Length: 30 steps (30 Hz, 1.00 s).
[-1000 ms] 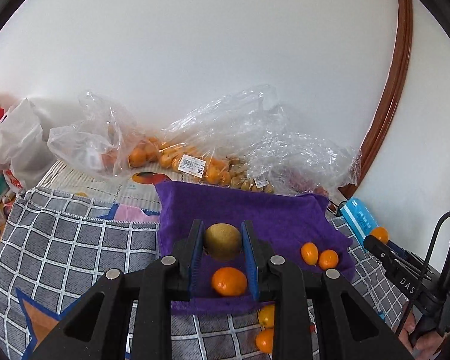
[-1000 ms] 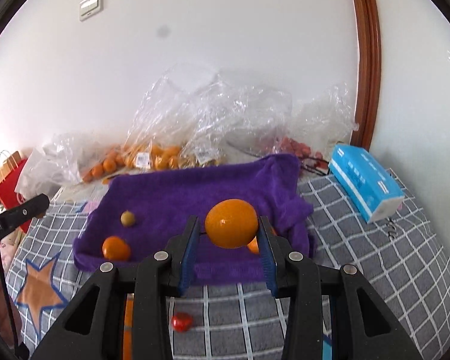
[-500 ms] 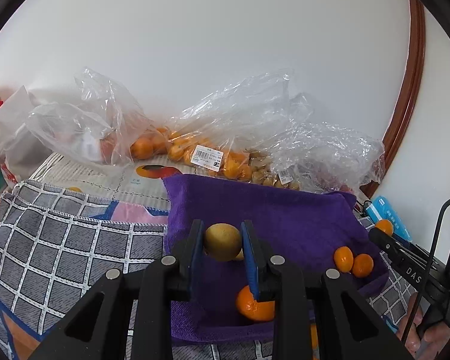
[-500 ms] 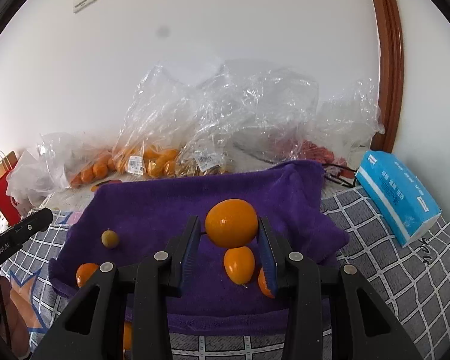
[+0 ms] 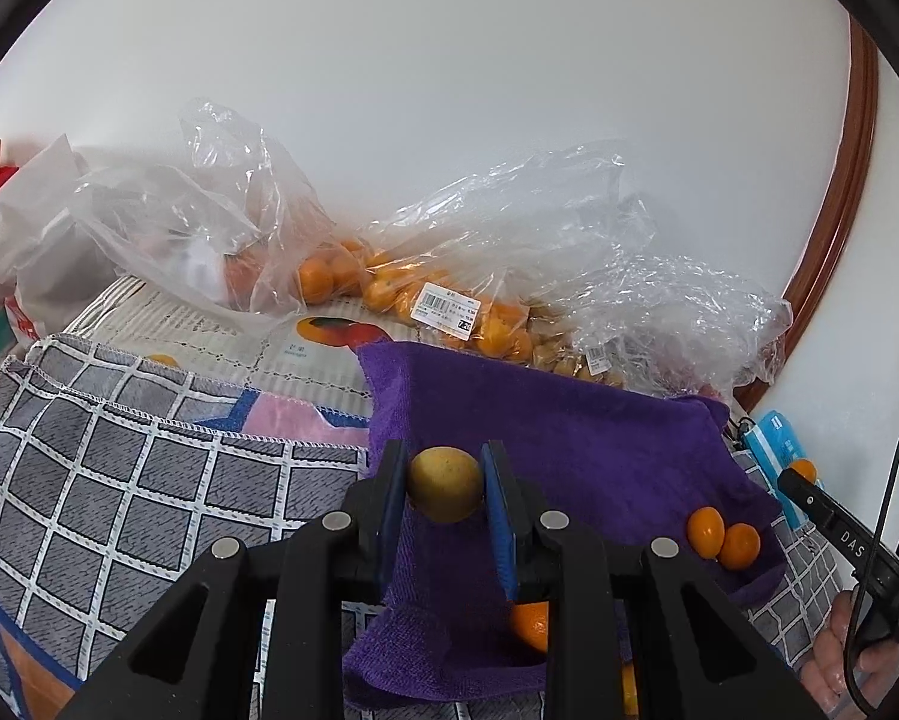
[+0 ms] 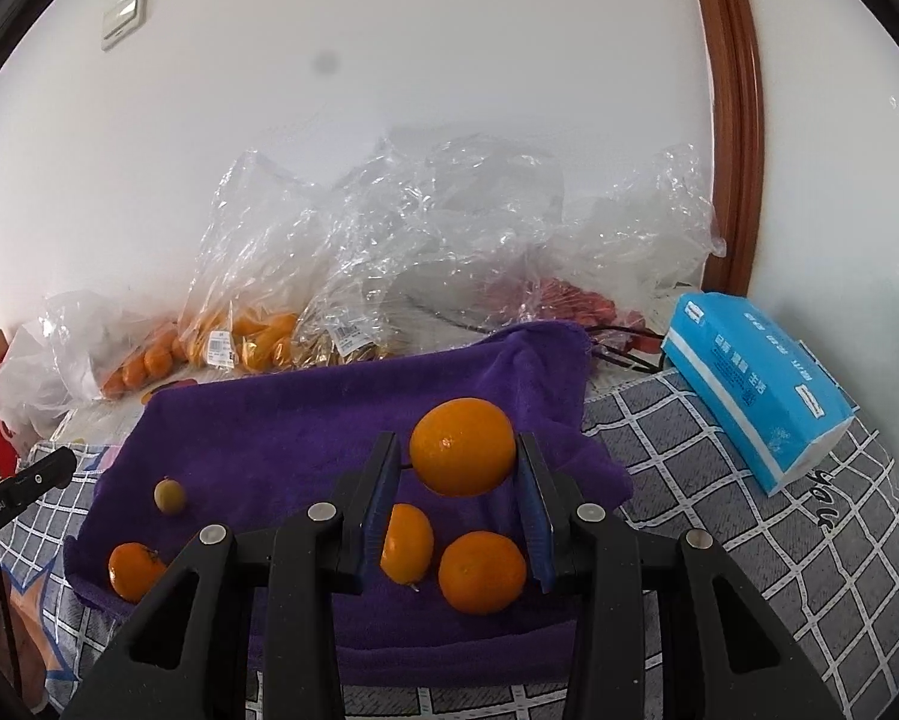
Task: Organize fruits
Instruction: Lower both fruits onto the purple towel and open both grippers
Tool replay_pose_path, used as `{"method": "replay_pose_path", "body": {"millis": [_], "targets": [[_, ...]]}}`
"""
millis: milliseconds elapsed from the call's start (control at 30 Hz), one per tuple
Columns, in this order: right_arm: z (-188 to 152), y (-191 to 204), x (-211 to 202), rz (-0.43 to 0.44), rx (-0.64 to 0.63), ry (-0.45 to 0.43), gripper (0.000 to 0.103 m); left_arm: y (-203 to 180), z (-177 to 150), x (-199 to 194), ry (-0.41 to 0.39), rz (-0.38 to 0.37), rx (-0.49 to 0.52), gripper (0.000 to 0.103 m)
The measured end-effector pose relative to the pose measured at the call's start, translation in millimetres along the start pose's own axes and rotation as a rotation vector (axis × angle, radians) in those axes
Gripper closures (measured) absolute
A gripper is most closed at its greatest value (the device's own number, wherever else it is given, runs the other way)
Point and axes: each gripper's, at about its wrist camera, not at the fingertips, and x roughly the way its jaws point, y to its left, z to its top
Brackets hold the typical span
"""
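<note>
Leftmost, grey checked cloth spread under everything; just right of it, purple towel laid flat, its near edge hanging over. Above the towel's left part, left gripper clamped on a small yellow-green fruit — pads pressed against both its sides, fruit clear of the fabric. Below and slightly right, an orange half hidden behind the right finger; farther right, two small orange fruits touching each other near the towel's right edge. Behind, against the white wall, clear plastic bags holding more orange fruit.

From the right wrist — another yellow-green fruit and a mandarin lying at the towel's left; then right gripper closed on a large orange, held above the fabric; beneath it, the same small pair side by side on the towel; far right, blue tissue pack resting on the checked cloth.
</note>
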Motion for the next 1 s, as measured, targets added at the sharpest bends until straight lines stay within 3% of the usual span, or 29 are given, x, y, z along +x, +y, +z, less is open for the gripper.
{"method": "replay_pose_path", "body": {"millis": [600, 1000], "targets": [[-16.0, 6.2, 31.8, 0.009, -0.011, 0.106, 0.065, -11.6, -14.6, 19.9, 0.093, -0.053, 0.022, 0.079], [-19.7, 6.5, 40.0, -0.019, -0.008, 0.118, 0.065, -12.4, -18.7, 27.1, 0.107, -0.065, 0.025, 0.079]]}}
